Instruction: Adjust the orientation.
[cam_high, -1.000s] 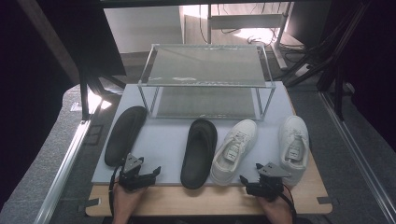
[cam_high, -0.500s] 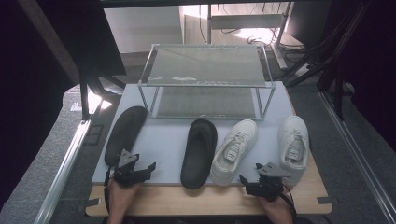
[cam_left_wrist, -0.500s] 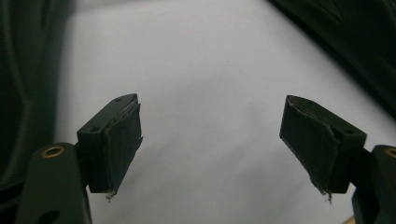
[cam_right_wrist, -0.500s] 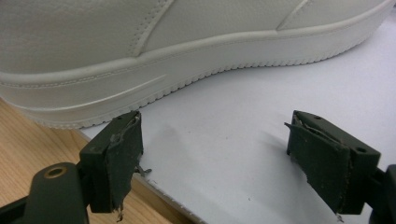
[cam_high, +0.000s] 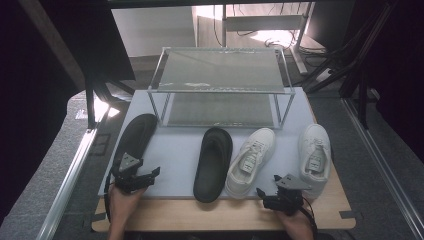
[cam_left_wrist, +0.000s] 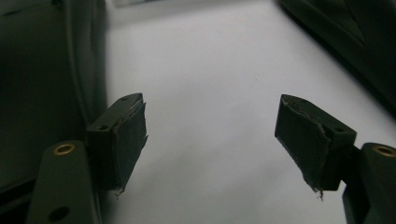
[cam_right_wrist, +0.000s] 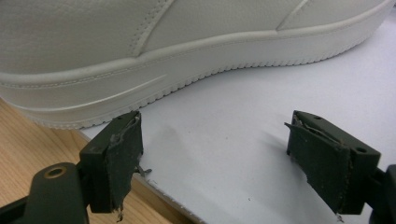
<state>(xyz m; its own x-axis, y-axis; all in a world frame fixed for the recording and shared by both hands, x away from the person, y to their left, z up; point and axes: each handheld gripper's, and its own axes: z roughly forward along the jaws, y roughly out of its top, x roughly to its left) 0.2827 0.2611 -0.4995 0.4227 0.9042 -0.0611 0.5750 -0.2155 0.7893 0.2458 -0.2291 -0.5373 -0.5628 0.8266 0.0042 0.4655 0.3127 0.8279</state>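
Shoe rack (cam_high: 220, 85) far ahead of both grippers, four shoes between.
Black slipper (cam_high: 134, 137) just ahead of left gripper (cam_high: 150, 176), jaws spread but just been closing, nothing between; white sneaker (cam_high: 315, 155) just beside right gripper (cam_high: 262, 196), spread, empty.

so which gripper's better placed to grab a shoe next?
Probably the right gripper: jaws open, the white sneaker just ahead of them. The left gripper is open too, but faces bare mat, the black slipper off to its side.
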